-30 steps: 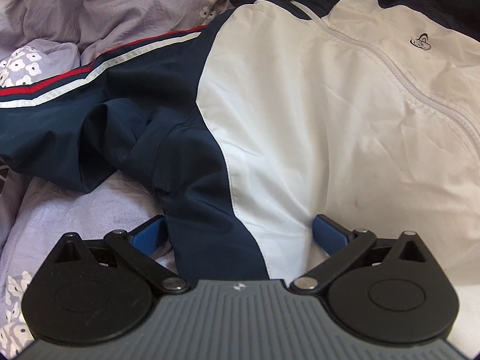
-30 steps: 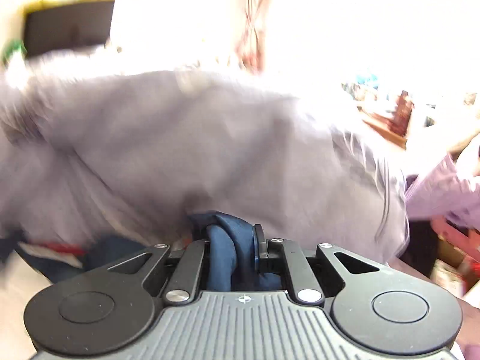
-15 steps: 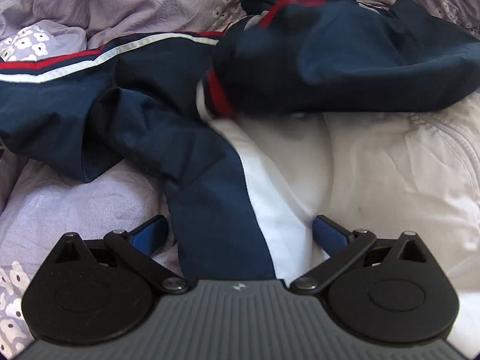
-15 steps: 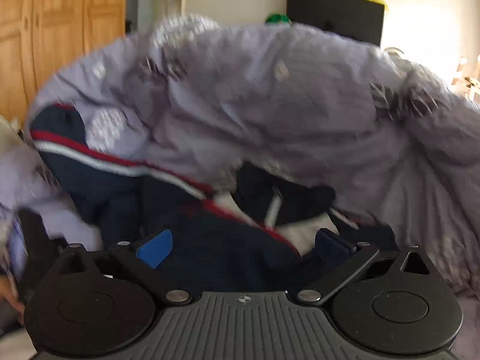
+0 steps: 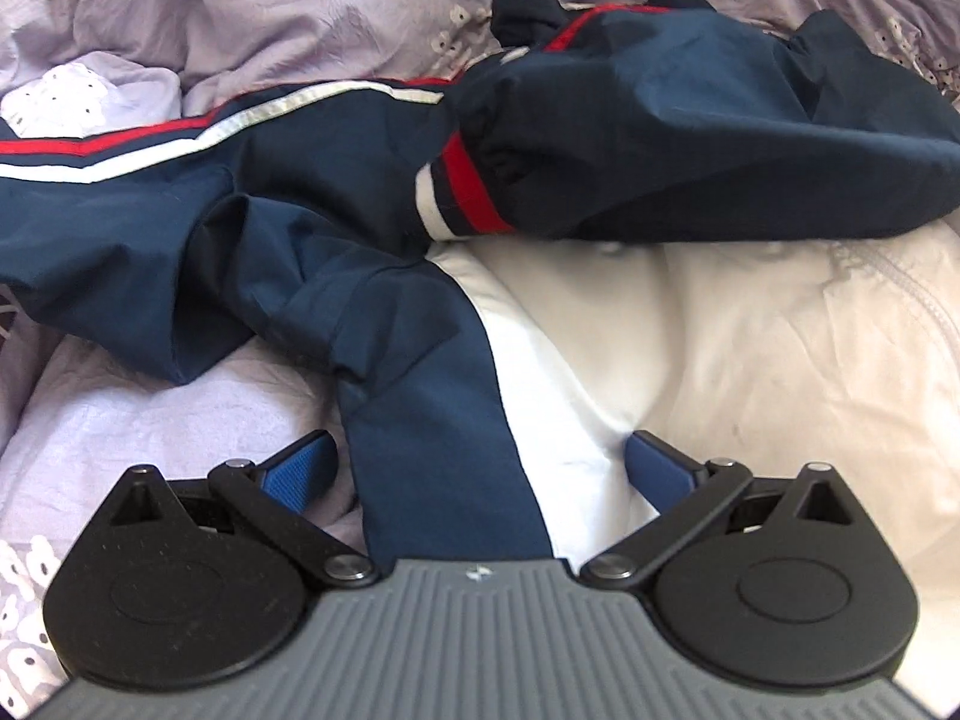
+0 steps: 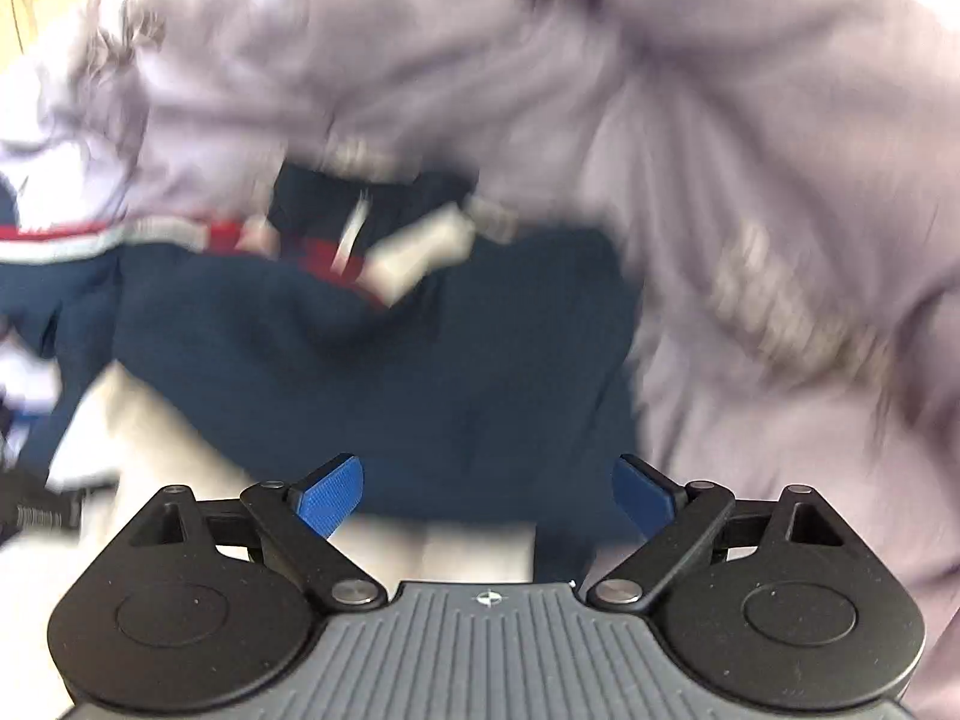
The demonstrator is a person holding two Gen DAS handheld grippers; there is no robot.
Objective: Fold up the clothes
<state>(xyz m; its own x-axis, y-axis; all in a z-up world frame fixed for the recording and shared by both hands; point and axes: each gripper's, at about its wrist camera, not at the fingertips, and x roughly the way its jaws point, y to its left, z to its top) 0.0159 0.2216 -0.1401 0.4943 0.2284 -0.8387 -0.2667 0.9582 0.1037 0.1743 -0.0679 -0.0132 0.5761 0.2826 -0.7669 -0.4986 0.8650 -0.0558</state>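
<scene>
We had one sleeve (image 5: 690, 138) folded across the jacket (image 5: 750, 360) on the bed (image 5: 150, 420); the other sleeve remained. Our right tool (image 6: 486, 492), just closing slightly, stood wide and empty; our left tool (image 5: 480, 468) straddled the hem, wide.

Jacket (image 5: 690, 324) lies spread on the bedsheet (image 5: 150, 420), directly ahead of the left gripper (image 5: 480, 468). One sleeve (image 5: 690, 138) lies folded across the jacket's chest, far ahead. The other sleeve (image 5: 120, 180) extends ahead-left. Jacket hem passes between the gripper's fingers.
</scene>
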